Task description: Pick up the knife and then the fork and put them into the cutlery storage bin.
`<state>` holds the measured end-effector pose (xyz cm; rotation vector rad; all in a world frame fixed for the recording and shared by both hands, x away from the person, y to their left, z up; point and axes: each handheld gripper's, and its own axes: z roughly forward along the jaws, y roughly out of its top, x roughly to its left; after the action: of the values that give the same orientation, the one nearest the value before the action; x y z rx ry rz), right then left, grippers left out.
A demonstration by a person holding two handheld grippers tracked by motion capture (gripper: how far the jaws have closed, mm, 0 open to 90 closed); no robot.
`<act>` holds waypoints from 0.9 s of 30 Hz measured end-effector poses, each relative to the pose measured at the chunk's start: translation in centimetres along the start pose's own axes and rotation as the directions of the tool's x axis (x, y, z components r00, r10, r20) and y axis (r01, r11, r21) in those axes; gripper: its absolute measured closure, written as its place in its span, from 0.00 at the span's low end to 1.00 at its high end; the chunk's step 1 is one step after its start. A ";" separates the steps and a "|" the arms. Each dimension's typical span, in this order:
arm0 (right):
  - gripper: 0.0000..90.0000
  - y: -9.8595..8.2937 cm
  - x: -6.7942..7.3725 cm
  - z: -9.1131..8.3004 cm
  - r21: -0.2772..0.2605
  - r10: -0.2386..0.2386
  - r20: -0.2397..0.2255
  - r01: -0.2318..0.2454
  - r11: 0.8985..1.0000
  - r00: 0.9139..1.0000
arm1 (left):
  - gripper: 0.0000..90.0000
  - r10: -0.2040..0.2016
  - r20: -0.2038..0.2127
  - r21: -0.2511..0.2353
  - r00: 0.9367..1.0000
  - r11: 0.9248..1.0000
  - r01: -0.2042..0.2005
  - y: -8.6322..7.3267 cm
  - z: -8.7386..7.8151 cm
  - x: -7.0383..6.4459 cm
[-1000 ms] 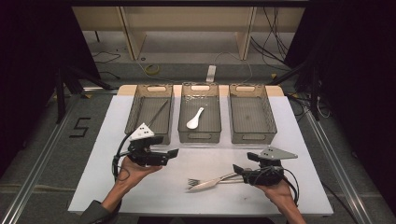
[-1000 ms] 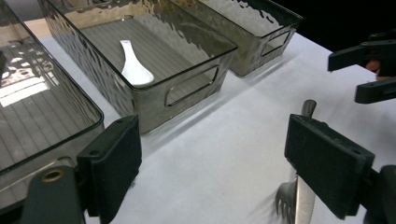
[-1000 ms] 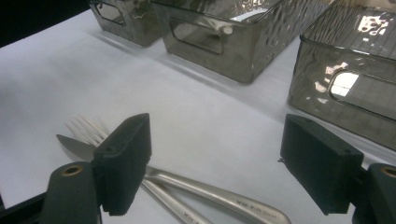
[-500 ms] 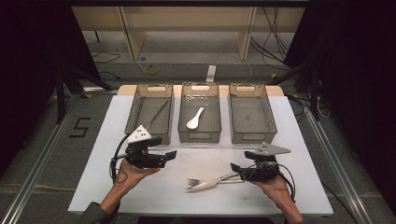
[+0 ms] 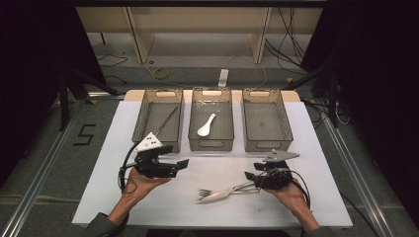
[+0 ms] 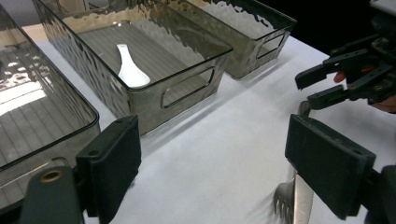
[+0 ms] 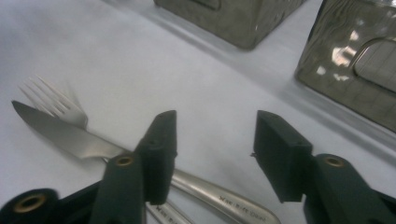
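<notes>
White tabletop (image 5: 316,148) spreads under both hands, with grey floor and a pale shelf frame beyond it.

Two grippers are at work. The right gripper (image 5: 252,178) sits low over the table, its jaws parted with nothing between them; in the right gripper view (image 7: 212,149) the gap is bare cloth, and the left jaw stands over the knife handle. Just ahead of those jaws lie one table knife (image 5: 225,192) and one fork (image 5: 206,191), the knife blade crossing over the fork, both handles running back under the gripper, where their ends are covered. The person's right hand (image 5: 291,193) cups the gripper from behind, forearm cut off by the bottom edge.

The left gripper (image 5: 180,165) points toward the right gripper, jaws wide apart and holding nothing, the left hand (image 5: 141,180) palm-up beneath it. Beyond its jaws stand three smoky plastic bins: the middle bin (image 5: 211,143) holds one white spoon (image 5: 206,125), the left bin (image 5: 139,118) one thin dark utensil (image 5: 167,121) too slim to identify, and the right bin (image 5: 284,118).
</notes>
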<state>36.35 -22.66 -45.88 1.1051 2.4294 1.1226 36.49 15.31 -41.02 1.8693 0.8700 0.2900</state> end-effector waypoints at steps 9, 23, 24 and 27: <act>0.84 -0.1 0.1 1.1 0.080 -0.044 0.015 0.043 0.996 0.999 | 0.20 0.013 0.008 -0.003 1.000 1.000 -0.013 0.0 0.2 -0.2; 1.00 -0.5 -1.2 2.0 0.187 -0.029 0.060 0.017 0.982 0.998 | 0.20 0.011 0.009 0.000 1.000 1.000 -0.011 -0.1 0.3 -0.1; 1.00 -0.5 -1.2 2.0 0.190 -0.026 0.058 0.014 0.982 0.998 | 0.20 0.011 0.008 -0.001 1.000 1.000 -0.011 -0.1 0.3 -0.1; 1.00 -0.5 -1.1 1.8 0.202 -0.017 0.052 0.006 0.979 0.999 | 0.20 0.011 0.008 -0.001 1.000 1.000 -0.011 -0.1 0.2 -0.1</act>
<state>37.75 -22.64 -47.58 1.1612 2.5483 0.8457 36.53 15.10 -41.16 1.8734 0.8539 0.2891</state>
